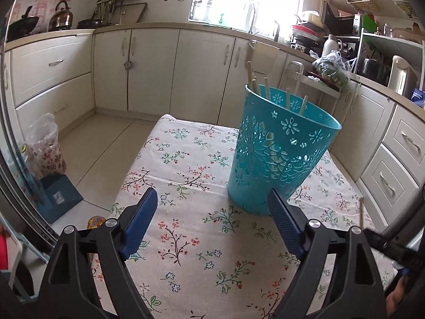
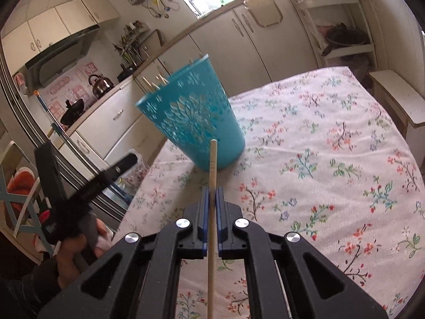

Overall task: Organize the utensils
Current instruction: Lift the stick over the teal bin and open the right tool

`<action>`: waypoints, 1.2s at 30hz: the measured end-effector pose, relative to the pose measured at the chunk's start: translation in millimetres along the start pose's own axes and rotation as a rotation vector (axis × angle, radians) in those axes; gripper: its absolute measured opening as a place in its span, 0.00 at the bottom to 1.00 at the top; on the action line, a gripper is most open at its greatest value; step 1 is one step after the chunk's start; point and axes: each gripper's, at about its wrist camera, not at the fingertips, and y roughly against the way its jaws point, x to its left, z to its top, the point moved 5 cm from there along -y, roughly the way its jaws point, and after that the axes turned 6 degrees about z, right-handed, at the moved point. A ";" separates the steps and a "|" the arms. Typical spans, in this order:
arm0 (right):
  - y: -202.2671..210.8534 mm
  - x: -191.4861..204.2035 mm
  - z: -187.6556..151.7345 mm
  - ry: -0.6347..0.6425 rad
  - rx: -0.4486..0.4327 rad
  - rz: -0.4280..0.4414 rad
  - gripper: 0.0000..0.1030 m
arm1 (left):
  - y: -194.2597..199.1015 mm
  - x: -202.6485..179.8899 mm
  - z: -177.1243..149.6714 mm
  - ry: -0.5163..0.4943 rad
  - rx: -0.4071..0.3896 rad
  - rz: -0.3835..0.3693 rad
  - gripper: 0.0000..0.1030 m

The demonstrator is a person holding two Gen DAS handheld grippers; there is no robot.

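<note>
Clamped in the right gripper (image 2: 211,199), whose jaws pinch it, one chopstick (image 2: 212,164) sits just short of the teal basket (image 2: 196,117) already holding several chopsticks (image 1: 265,90), while the left gripper (image 1: 212,204) waits beside it, jaws wide and empty.

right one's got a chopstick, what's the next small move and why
Probably lift the right hand-held gripper up over the teal basket's rim: it is shut on one chopstick below rim height, and other chopsticks already stand inside.
</note>
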 end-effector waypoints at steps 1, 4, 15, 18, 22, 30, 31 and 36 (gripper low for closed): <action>0.6 2.4 3.5 0.002 -0.010 0.006 0.05 | -1.5 0.3 -1.2 -0.001 0.007 0.000 0.79; 3.8 10.3 15.6 0.012 -0.046 0.025 0.05 | -7.0 1.8 -4.7 0.003 0.032 0.003 0.80; 20.3 60.7 92.5 0.094 -0.217 0.108 0.05 | -11.7 0.3 -10.0 0.007 0.063 0.000 0.83; 22.6 74.5 122.7 0.119 -0.287 0.116 0.05 | -12.7 -1.9 -12.0 0.002 0.071 -0.005 0.83; 16.8 91.8 160.8 0.158 -0.382 0.107 0.05 | -14.2 -2.6 -13.9 0.002 0.079 -0.010 0.84; -28.6 95.0 191.7 0.230 -0.460 -0.026 0.05 | -15.8 -2.2 -14.0 0.011 0.088 -0.018 0.85; -34.7 93.5 190.4 0.235 -0.454 -0.041 0.05 | -15.5 -2.3 -13.9 0.012 0.087 -0.020 0.85; -72.0 76.8 172.0 0.262 -0.382 -0.123 0.05 | -13.3 -3.1 -12.0 0.007 0.078 -0.021 0.86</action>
